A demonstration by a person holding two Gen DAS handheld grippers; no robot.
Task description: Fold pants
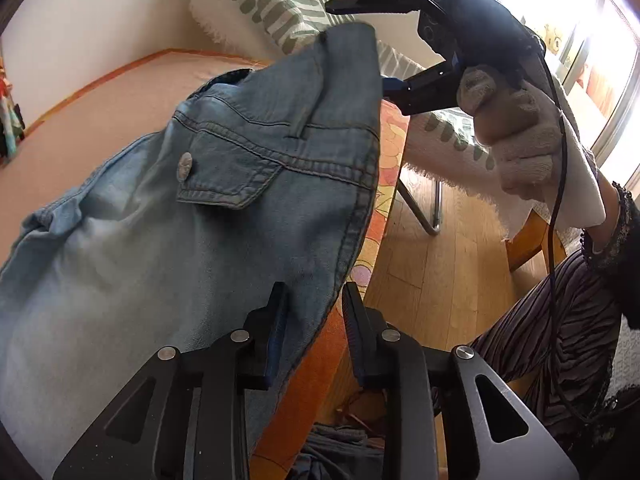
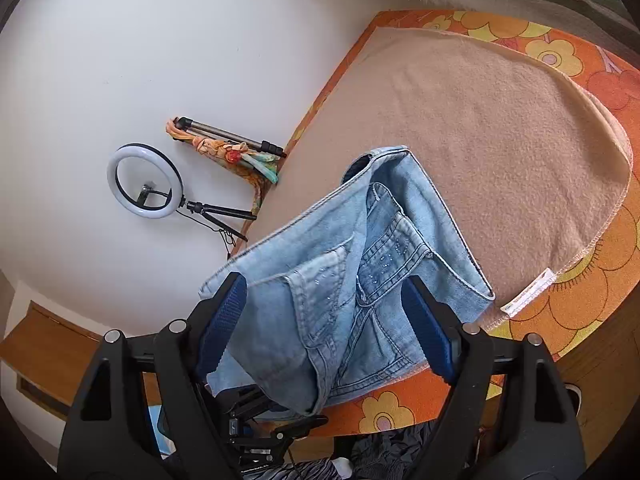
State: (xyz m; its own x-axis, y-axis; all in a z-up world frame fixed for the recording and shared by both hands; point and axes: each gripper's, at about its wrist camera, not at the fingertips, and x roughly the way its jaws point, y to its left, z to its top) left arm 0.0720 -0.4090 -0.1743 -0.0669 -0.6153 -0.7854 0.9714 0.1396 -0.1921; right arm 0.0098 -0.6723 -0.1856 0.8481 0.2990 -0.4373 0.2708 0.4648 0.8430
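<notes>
Pants (image 2: 352, 264) lie bunched on the table (image 2: 500, 128), partly folded, directly ahead of both tools. Left gripper (image 1: 316, 312) slightly apart, nothing clamped, fabric edge between its jaws. Right gripper (image 2: 328, 320) wide apart over the denim, unclamped. Final folds and flattening judged outstanding.

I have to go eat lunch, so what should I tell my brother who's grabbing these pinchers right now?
Left gripper: open a little, with the edge of the jeans between its jaws, not pinched.
Right gripper: wide open around the jeans, not squeezing.
Jeans: bunched at the near edge of the tan blanket, partly hanging off.
Done: they seem doubled over once.
Left: probably grab again, pull them flat, finish folding.
</notes>
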